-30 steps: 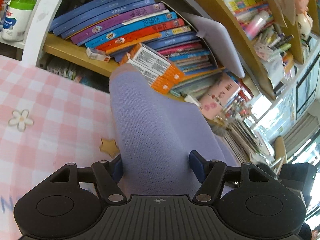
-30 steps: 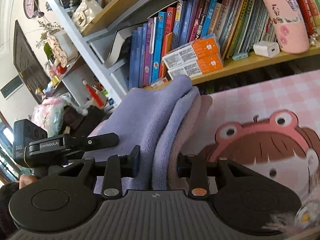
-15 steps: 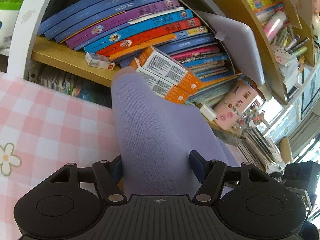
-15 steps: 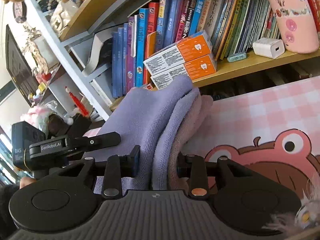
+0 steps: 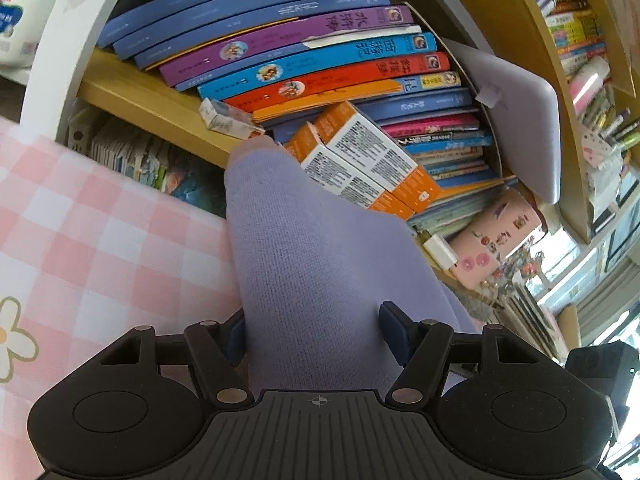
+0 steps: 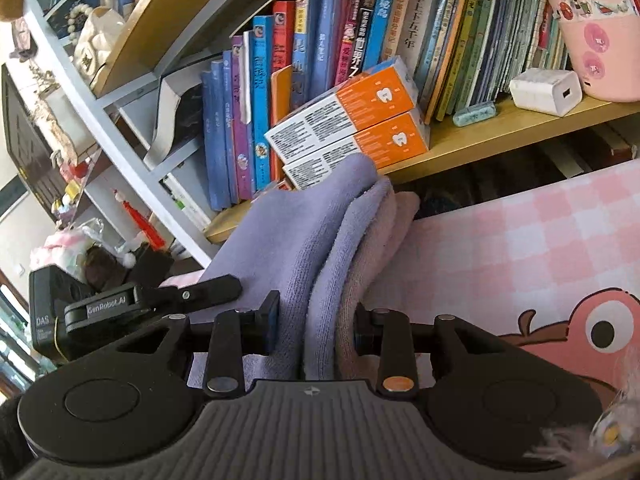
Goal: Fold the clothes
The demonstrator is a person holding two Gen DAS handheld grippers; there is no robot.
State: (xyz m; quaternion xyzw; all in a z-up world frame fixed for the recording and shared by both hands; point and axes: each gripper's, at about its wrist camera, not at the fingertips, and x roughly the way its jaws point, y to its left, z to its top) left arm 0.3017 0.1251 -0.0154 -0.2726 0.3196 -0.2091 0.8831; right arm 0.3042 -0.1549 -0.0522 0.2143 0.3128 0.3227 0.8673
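A lavender knitted garment (image 5: 312, 264) runs between both grippers, held up above a pink checked tablecloth (image 5: 100, 248). My left gripper (image 5: 314, 330) is shut on one bunched end of it. In the right wrist view the garment (image 6: 296, 240) shows several folded layers, lavender outside and a pinkish layer at the right. My right gripper (image 6: 316, 330) is shut on those layers. The left gripper's body (image 6: 132, 304) appears at the left of the right wrist view. The rest of the garment below the grippers is hidden.
A wooden bookshelf (image 6: 500, 136) packed with books stands close behind the table. Two orange and white boxes (image 6: 352, 128) lie on it just beyond the garment's tip. A pink bottle (image 6: 592, 28) and a white charger (image 6: 546, 90) stand to the right.
Both grippers have moved forward and up with the garment, so the bookshelf looks closer and larger. Less of the tablecloth shows. Both grips are unchanged.
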